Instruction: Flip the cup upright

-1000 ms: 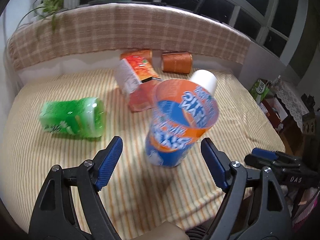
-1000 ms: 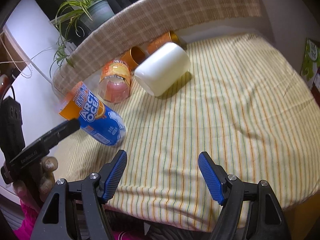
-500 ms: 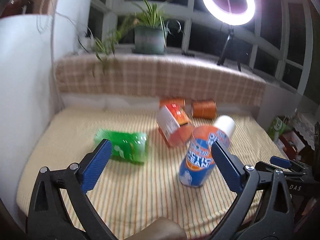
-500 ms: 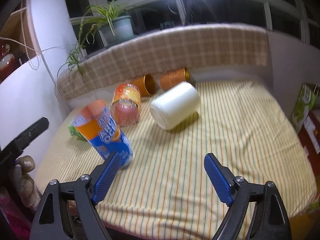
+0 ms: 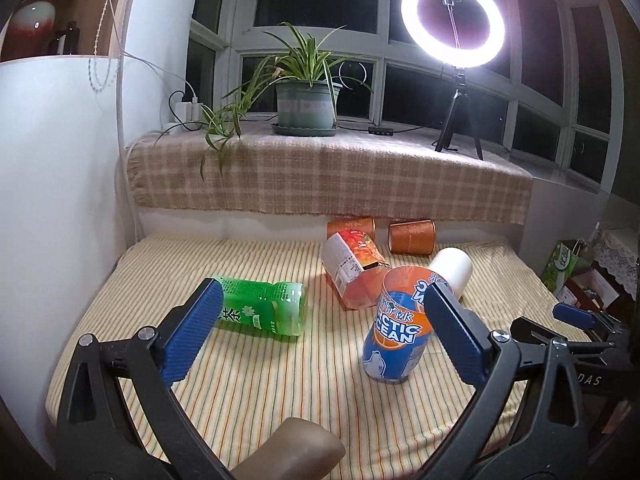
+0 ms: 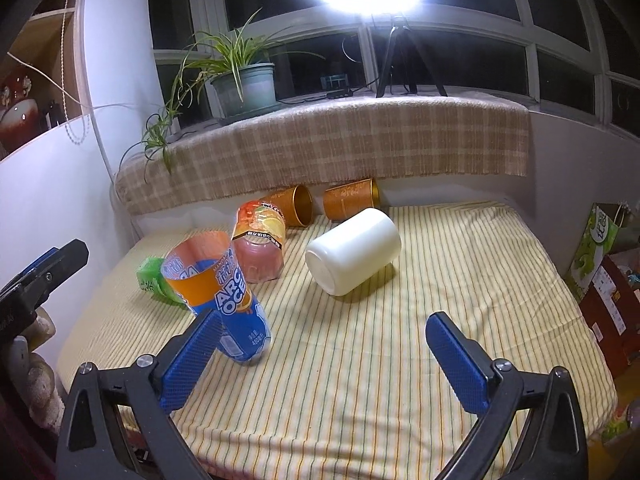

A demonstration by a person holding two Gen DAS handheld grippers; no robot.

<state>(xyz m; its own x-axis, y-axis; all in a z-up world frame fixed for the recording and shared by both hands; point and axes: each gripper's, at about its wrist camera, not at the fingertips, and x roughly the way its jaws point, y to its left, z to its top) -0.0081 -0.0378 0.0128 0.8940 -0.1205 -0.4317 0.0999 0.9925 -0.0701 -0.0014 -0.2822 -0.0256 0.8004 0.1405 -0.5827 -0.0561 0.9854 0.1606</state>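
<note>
Broad striped worktop point(image 5: 248, 392) under everything, checked cloth point(image 5: 328, 176) draped along the sill behind it. Potted spider plant point(image 5: 306, 104) and glowing ring light point(image 5: 453, 16) up on that sill.

White cylinder point(image 6: 354, 250) lying on its side near mid-worktop, flat end facing the right wrist view. Green bottle point(image 5: 262, 310) also on its side, toward the left. Pink juice bottle point(image 6: 260, 250) tipped over behind the cup; two orange tins point(image 6: 352, 199) lying against the back wall.

Blue-and-orange "Arctic Ocean" cup point(image 5: 400, 328) standing on its base, open mouth upward, leaning slightly, free of any grip, near the front edge between green bottle and white cylinder.

Left gripper point(image 5: 320, 336) hovering low at the front edge, blue-padded fingers point(image 5: 192, 336) spread wide, holding nothing; cup partly behind its right-hand pad. Right gripper point(image 6: 324, 360) likewise released, fingers point(image 6: 458, 362) splayed apart over bare cloth, cup just behind the left-hand pad.
</note>
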